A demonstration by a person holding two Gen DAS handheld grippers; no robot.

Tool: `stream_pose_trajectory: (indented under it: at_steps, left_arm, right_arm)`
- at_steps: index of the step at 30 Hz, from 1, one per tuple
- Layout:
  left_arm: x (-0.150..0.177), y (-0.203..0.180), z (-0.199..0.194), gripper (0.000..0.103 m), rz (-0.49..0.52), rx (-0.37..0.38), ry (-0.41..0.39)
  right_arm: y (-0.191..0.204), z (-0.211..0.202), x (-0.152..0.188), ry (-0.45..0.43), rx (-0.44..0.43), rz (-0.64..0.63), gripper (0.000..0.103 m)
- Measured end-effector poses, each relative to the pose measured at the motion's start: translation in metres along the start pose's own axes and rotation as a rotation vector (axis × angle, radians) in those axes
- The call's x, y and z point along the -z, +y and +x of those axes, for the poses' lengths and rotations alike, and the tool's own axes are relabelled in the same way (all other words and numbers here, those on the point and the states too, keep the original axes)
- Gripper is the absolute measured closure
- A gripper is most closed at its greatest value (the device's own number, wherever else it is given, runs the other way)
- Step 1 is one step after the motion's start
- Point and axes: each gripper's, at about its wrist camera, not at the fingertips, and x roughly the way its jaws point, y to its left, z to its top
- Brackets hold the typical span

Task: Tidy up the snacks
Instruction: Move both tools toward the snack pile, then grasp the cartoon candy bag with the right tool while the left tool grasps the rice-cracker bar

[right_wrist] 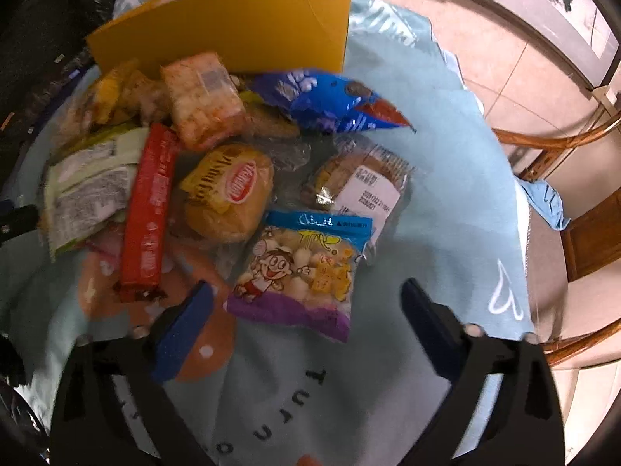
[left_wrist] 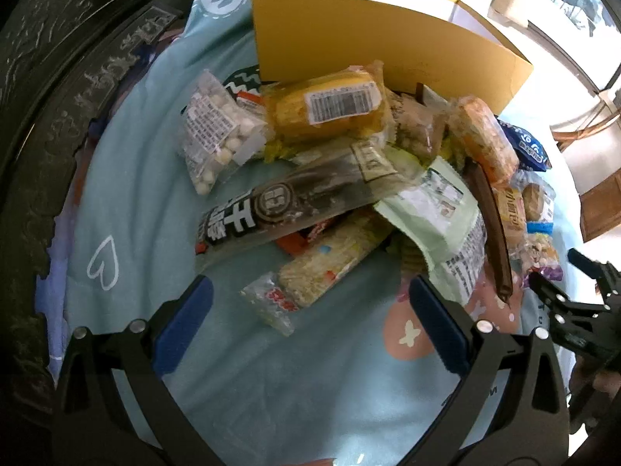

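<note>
A heap of snack packets lies on a light blue cloth [left_wrist: 128,202] in front of an open yellow box [left_wrist: 372,50]. In the left wrist view my left gripper [left_wrist: 310,291] is open and empty, just short of a clear noodle-snack packet [left_wrist: 326,260] and a long dark bar [left_wrist: 279,209]. In the right wrist view my right gripper [right_wrist: 306,291] is open and empty, with a blue-and-purple puffed snack bag [right_wrist: 302,272] between its fingers' line. A bun packet [right_wrist: 229,190], a red bar [right_wrist: 149,209] and a blue bag [right_wrist: 330,101] lie beyond. The yellow box [right_wrist: 233,27] stands behind.
A dark carved wooden edge [left_wrist: 58,116] runs along the left. Wooden chairs [right_wrist: 574,209] stand to the right of the table over a tiled floor [right_wrist: 485,31]. The right gripper also shows at the right edge of the left wrist view [left_wrist: 574,303].
</note>
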Motion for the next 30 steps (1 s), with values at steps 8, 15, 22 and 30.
stream_pose_trajectory:
  at_steps: [8, 15, 22, 30]
  left_arm:
    - [0.001, 0.013, 0.004, 0.002, -0.022, 0.006, 0.0]
    - [0.001, 0.019, 0.009, 0.002, -0.05, -0.001, -0.001]
    - [0.006, 0.001, 0.018, 0.022, 0.023, 0.057, 0.051]
    - [0.009, 0.0, 0.025, 0.021, 0.024, 0.049, 0.063]
  right_arm:
    - [0.018, 0.022, -0.005, 0.045, 0.045, -0.02, 0.032]
    - [0.022, 0.019, -0.003, 0.041, 0.024, -0.024, 0.05]
    - [0.004, 0.002, 0.005, 0.03, -0.012, 0.005, 0.054]
    - [-0.011, -0.011, 0.013, 0.008, -0.069, 0.024, 0.054]
